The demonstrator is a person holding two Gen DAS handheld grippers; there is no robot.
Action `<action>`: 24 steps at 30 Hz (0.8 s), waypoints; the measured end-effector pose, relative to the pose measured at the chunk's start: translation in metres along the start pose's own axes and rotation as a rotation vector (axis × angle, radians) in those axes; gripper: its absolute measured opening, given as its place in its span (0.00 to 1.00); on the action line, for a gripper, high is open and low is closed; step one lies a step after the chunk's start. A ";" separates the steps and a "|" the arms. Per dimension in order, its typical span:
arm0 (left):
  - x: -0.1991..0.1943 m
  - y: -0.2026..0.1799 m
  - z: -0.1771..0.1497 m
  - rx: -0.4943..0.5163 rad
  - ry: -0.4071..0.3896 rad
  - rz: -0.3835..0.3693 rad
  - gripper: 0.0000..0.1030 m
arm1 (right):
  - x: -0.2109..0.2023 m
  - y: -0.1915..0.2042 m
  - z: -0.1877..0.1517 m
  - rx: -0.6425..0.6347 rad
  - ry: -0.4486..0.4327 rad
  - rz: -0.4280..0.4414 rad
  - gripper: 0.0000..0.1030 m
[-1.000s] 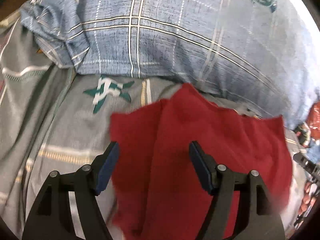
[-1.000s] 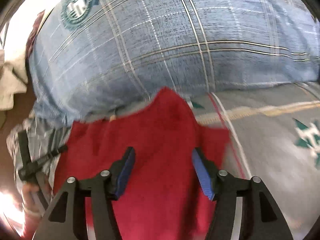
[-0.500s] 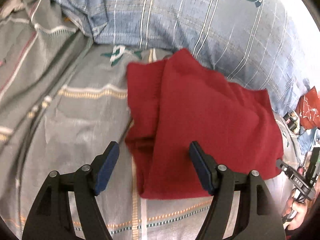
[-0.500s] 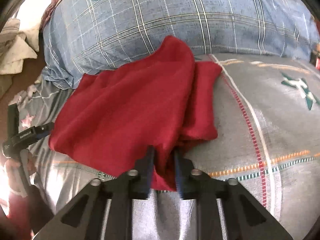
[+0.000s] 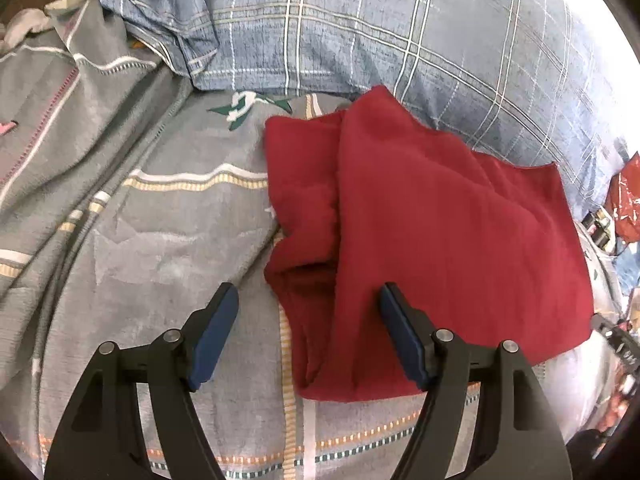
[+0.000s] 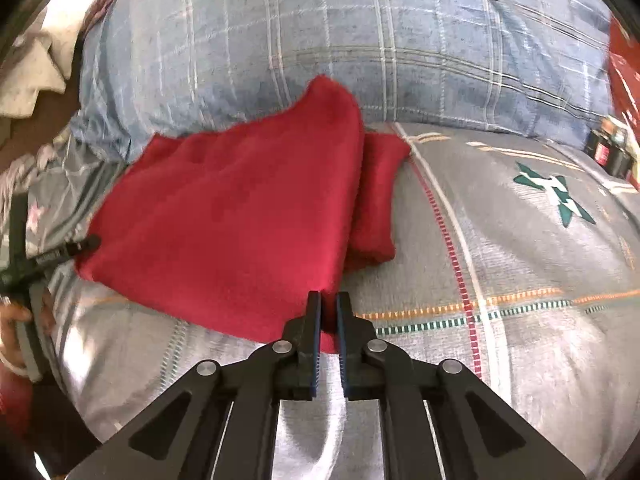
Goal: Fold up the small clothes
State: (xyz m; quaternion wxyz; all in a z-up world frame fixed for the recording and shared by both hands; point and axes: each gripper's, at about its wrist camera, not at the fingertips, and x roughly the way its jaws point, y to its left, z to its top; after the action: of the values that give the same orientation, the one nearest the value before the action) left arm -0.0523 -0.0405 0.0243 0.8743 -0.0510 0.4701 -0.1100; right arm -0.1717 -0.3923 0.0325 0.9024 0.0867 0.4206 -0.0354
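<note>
From where I stand, the left gripper (image 5: 308,320) hangs with its blue pads spread wide, holding nothing, the near edge of the red garment (image 5: 420,232) lying under the gap between them, toward five o'clock of the cloth. The garment rests on the grey patterned bedsheet (image 5: 160,248), its far corner at twelve o'clock touching the blue plaid pillow (image 5: 360,32). It looks partly folded: a broad upper layer is laid across a narrower strip that pokes out along the nine o'clock side in the left view (and along three o'clock in the right one). Moving right, the right gripper (image 6: 328,312) is clenched on the near corner of that red cloth, a sliver of fabric pinched between its fingers at six o'clock of the garment. I'd judge one fold is down and at least another remains, since the piece is still wide, lopsided and rumpled at the exposed strip. Whether the pinch takes both layers or one, I cannot tell.
</note>
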 end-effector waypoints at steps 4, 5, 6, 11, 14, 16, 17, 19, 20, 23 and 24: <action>-0.005 -0.003 0.003 0.022 -0.042 0.036 0.70 | -0.017 0.010 0.008 -0.008 -0.052 -0.010 0.30; -0.007 -0.004 0.004 0.024 -0.051 0.040 0.70 | -0.020 0.016 0.013 -0.014 -0.069 -0.003 0.36; -0.007 -0.004 0.004 0.024 -0.056 0.039 0.70 | -0.021 0.020 0.017 -0.017 -0.080 0.004 0.44; -0.007 -0.009 0.006 0.050 -0.071 0.052 0.70 | -0.001 0.046 0.040 -0.056 -0.104 0.029 0.43; -0.005 -0.013 0.008 0.070 -0.078 0.062 0.70 | 0.024 0.047 0.058 -0.031 -0.090 0.060 0.43; -0.004 -0.015 0.009 0.078 -0.080 0.063 0.70 | 0.041 0.045 0.072 -0.008 -0.082 0.070 0.43; -0.002 -0.016 0.011 0.082 -0.083 0.063 0.70 | 0.048 0.043 0.079 0.002 -0.081 0.071 0.43; 0.000 -0.017 0.014 0.088 -0.085 0.061 0.70 | 0.062 0.036 0.092 0.029 -0.082 0.070 0.43; 0.002 -0.018 0.015 0.094 -0.084 0.060 0.70 | 0.068 0.033 0.100 0.046 -0.082 0.067 0.43; 0.007 -0.019 0.019 0.109 -0.080 0.064 0.70 | 0.088 0.021 0.122 0.083 -0.083 0.054 0.43; 0.009 -0.018 0.020 0.109 -0.077 0.065 0.70 | 0.095 0.018 0.127 0.092 -0.079 0.038 0.43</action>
State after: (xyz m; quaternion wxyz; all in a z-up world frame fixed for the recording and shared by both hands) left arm -0.0341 -0.0607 0.0318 0.8963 0.0080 0.4308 -0.1049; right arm -0.0128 -0.3975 0.0419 0.9140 0.1346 0.3806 -0.0408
